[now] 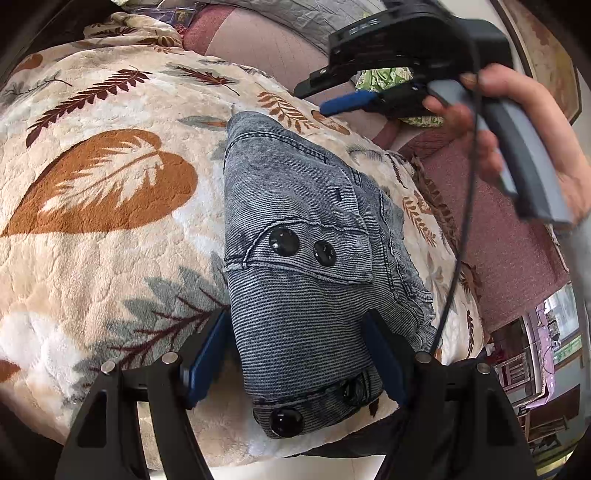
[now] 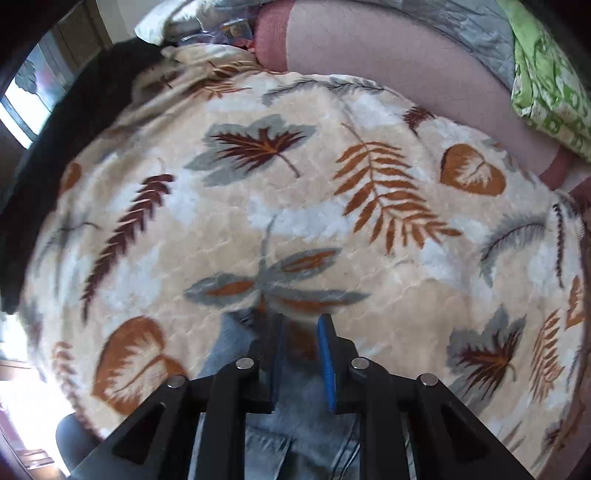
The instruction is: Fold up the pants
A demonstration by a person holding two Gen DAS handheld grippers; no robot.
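The grey-blue denim pants point(image 1: 303, 229) lie folded into a compact bundle on a leaf-patterned blanket point(image 1: 110, 177), with black buttons on the pocket flaps. My left gripper point(image 1: 295, 328) is open, its blue pads either side of the bundle's near end, not pinching it. My right gripper point(image 1: 325, 105) shows in the left wrist view, held in a hand above and beyond the pants, empty. In the right wrist view my right gripper point(image 2: 301, 325) is narrowly open over the blanket point(image 2: 295, 184), with a blurred bit of the pants point(image 2: 236, 343) below its fingers.
A pink-maroon bed surface point(image 1: 491, 236) lies to the right of the blanket. A green patterned cloth point(image 2: 546, 85) and a grey quilt point(image 2: 443, 18) sit at the back. A black cable point(image 1: 460, 236) hangs from the right gripper. Furniture and floor show at lower right.
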